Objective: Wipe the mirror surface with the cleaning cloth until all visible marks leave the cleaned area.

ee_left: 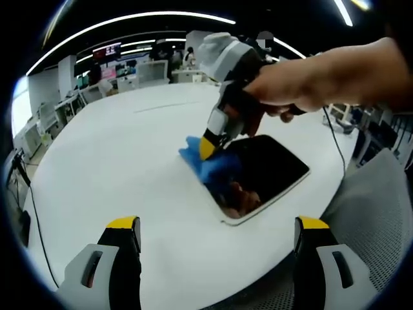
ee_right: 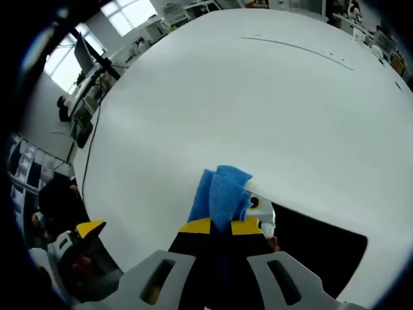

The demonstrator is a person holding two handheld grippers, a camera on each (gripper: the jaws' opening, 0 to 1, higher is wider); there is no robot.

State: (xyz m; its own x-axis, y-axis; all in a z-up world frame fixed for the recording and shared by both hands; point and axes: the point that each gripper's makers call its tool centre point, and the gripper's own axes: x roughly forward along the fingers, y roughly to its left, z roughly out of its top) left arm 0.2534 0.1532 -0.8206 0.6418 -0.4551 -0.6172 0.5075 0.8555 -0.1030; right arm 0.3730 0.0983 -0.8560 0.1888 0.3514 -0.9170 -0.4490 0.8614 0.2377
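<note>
A: Wiping is under way, as we are reading it. We are seeing the right gripper [ee_left: 208, 143] in the centre of the left gripper view, its jaws clamped on the blue cleaning cloth [ee_left: 210, 165] and pressing it onto the left edge of the mirror [ee_left: 268, 169]

B: And in the right gripper view we are finding the cloth [ee_right: 222, 194] bunched between the yellow-tipped jaws at lower centre, with the mirror [ee_right: 316, 248] dark at lower right on the white table [ee_right: 258, 103]

A: The left gripper [ee_left: 216, 242] is sitting wide and empty along the bottom of its own view

B: We are judging most of the glass as not yet covered, and we cannot tell what marks are on it
</note>
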